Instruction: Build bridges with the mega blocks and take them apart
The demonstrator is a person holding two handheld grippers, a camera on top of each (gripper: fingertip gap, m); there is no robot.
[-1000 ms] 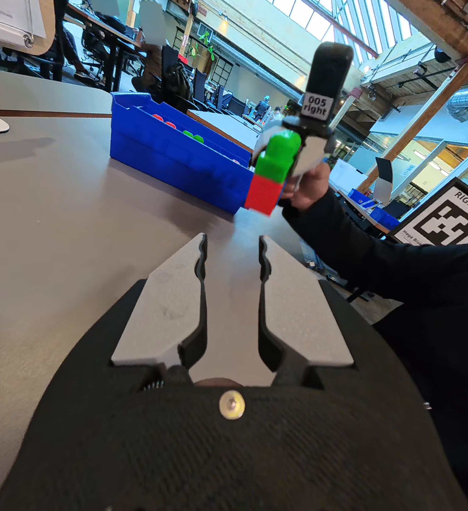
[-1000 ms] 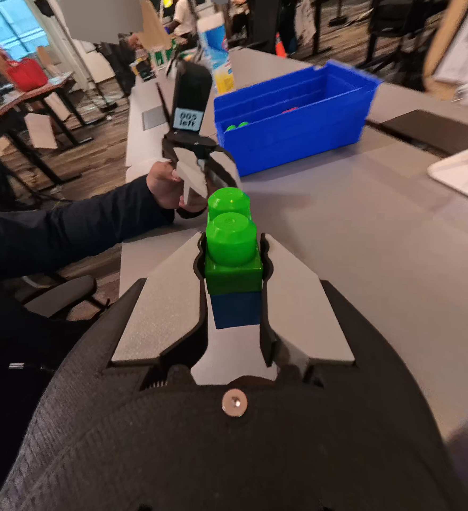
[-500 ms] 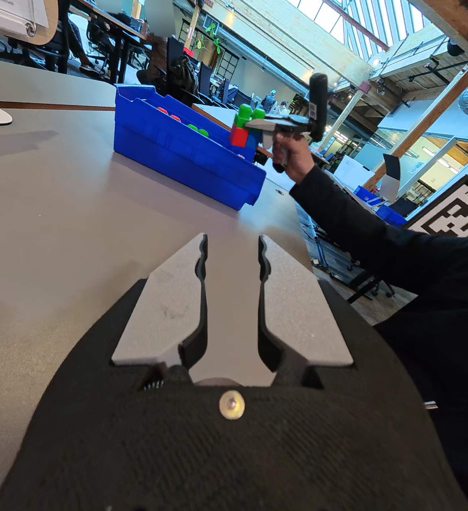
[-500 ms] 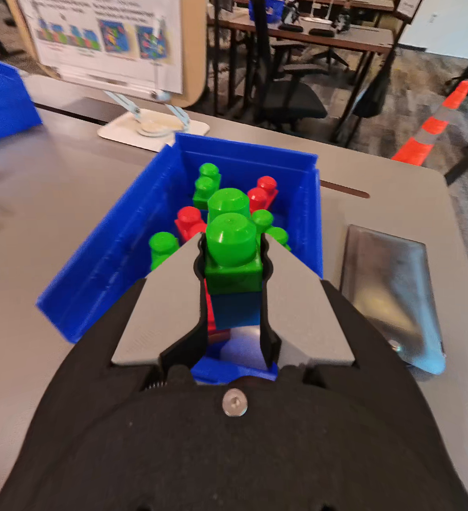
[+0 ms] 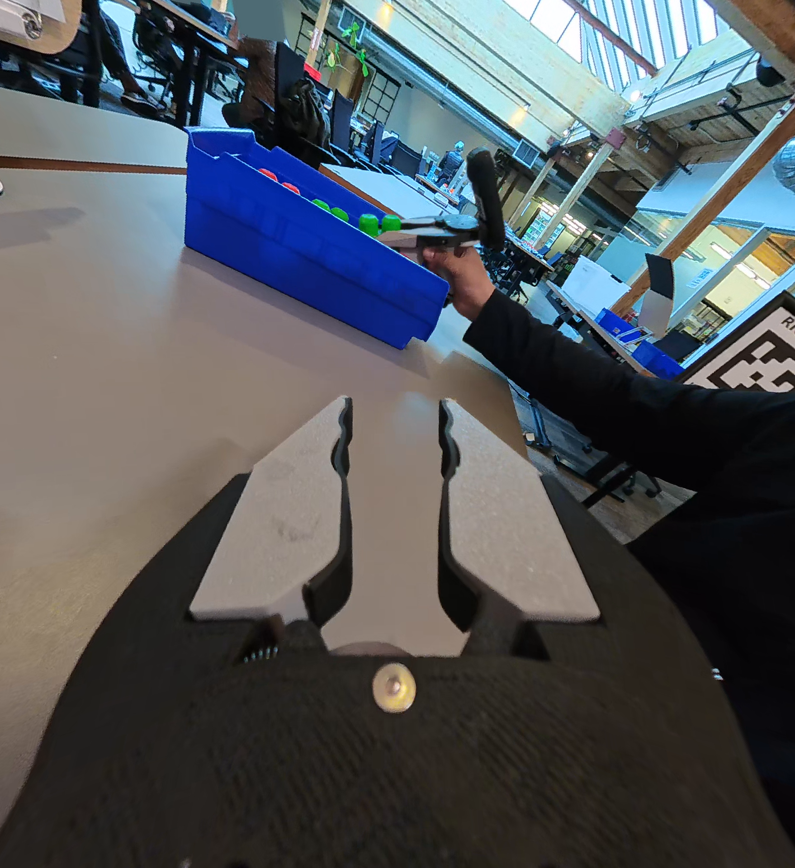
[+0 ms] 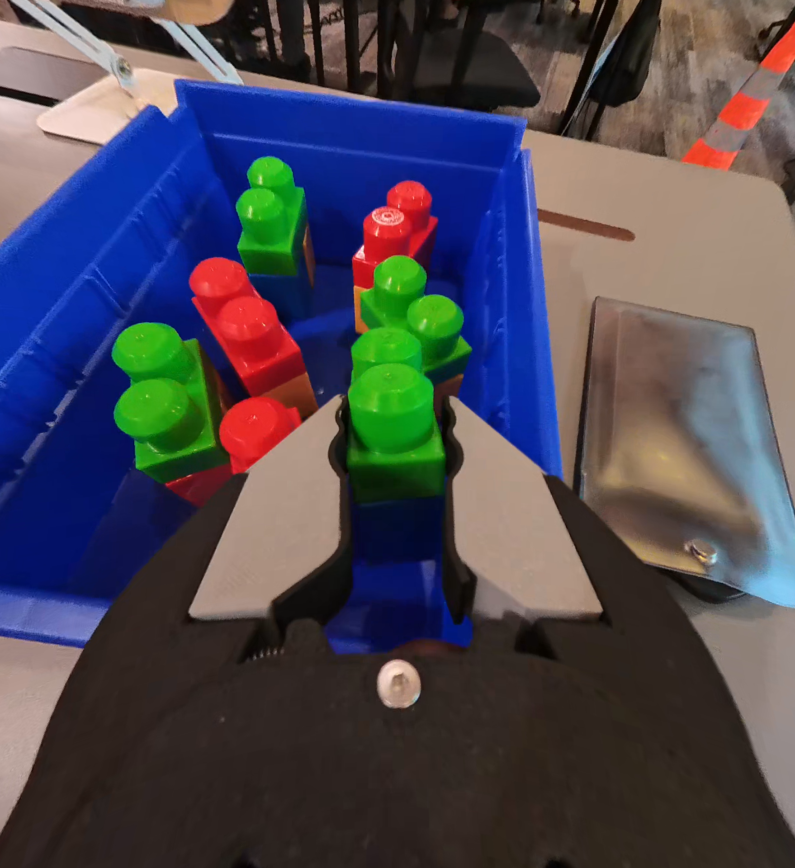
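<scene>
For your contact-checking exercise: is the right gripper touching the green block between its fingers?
Touching. In the right wrist view, the right gripper has both fingers pressed against the sides of the green block, no gap showing, over the blue bin.

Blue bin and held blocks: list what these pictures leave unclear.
- Right wrist view: the held green block hides the blocks under it, and the gripper body covers the blue bin's near wall.
- Left wrist view: the bin's wall hides all but the blocks' tops.
</scene>
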